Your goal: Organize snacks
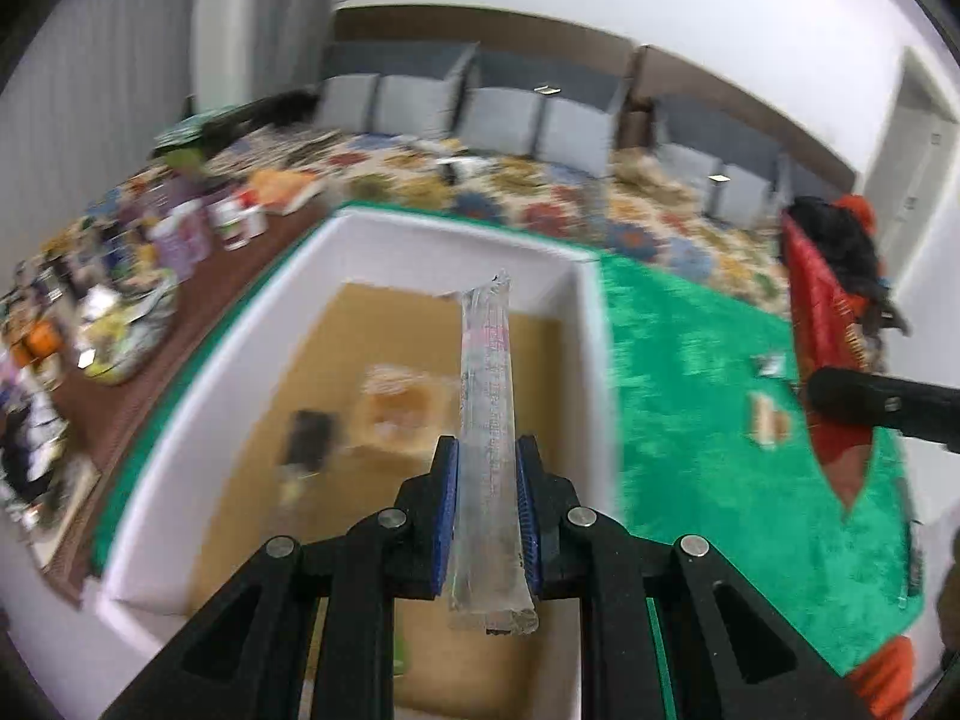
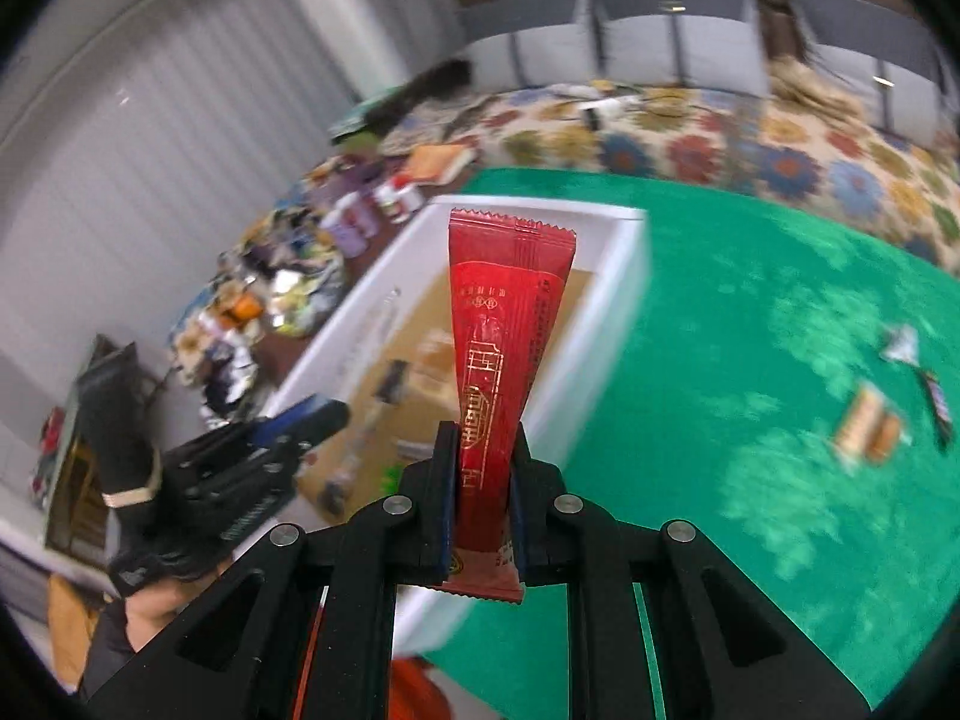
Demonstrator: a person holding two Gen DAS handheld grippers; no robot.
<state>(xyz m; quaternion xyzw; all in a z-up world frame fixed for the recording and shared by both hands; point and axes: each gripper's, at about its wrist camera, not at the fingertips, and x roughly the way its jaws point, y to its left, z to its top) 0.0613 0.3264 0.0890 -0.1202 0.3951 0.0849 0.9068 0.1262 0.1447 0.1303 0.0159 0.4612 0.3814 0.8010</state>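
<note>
My left gripper (image 1: 487,456) is shut on a clear, long snack stick (image 1: 486,396) and holds it above the white box (image 1: 456,234) with the brown floor. A wrapped pastry (image 1: 399,405) and a dark packet (image 1: 309,441) lie inside the box. My right gripper (image 2: 485,441) is shut on a red snack sachet (image 2: 501,324), upright over the box's near right edge (image 2: 606,324). The left gripper (image 2: 288,426), held by a gloved hand (image 2: 129,480), shows at the left of the right wrist view. The red sachet (image 1: 822,312) and a right finger (image 1: 888,402) show at the right of the left wrist view.
A green cloth (image 2: 750,312) covers the table; a tan wrapped snack (image 2: 867,429), a dark bar (image 2: 936,402) and a silver wrapper (image 2: 900,345) lie on it at the right. Left of the box, a brown surface holds several bottles and packets (image 1: 180,234). A floral cloth (image 1: 540,192) lies behind.
</note>
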